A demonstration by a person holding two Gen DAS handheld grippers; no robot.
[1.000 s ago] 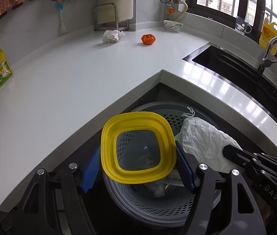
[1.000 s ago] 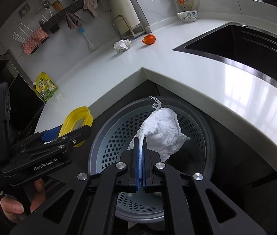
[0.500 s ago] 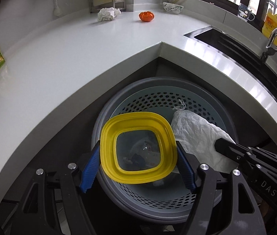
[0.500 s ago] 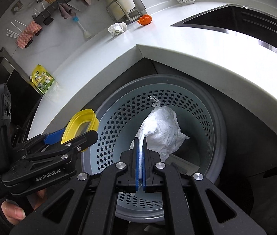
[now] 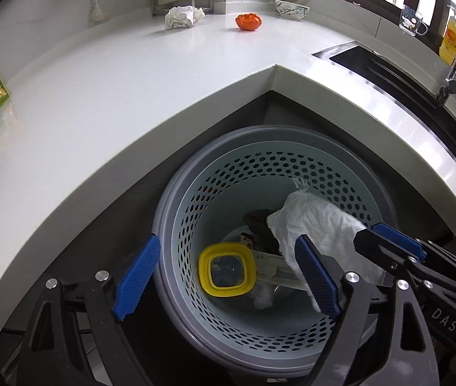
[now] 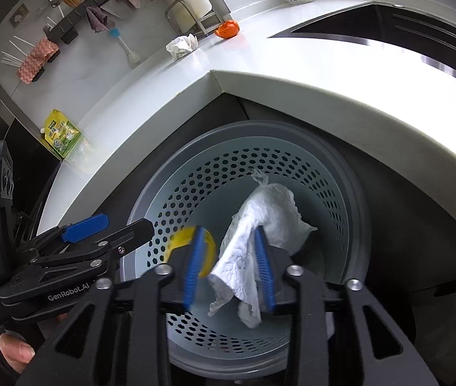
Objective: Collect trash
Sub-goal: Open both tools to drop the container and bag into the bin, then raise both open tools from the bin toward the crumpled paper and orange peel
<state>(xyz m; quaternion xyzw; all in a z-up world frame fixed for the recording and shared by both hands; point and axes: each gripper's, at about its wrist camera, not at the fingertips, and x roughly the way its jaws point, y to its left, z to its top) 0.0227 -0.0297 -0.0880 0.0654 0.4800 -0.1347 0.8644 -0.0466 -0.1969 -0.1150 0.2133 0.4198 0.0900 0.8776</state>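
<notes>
Inside the bin (image 5: 372,173), yellow lid (image 5: 227,269) now dropped from opening left tool (image 5: 228,276); right tool (image 6: 229,267) opening, tissue (image 6: 260,225) loose between.

Pale blue bin (image 5: 261,173) with hexagonal perforations and grey rim, yellow-rimmed lid (image 5: 227,269), white crumpled paper (image 6: 261,225), white countertop (image 5: 131,96).

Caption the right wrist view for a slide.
Right gripper opening around a crumpled white paper above the perforated bin; yellow lid already dropping inside.

Both grippers angled downward, jaws opening

The black, blue-padded left gripper (image 5: 224,283) gapes wide; the matching right gripper (image 6: 229,267) parts narrowly.
</notes>
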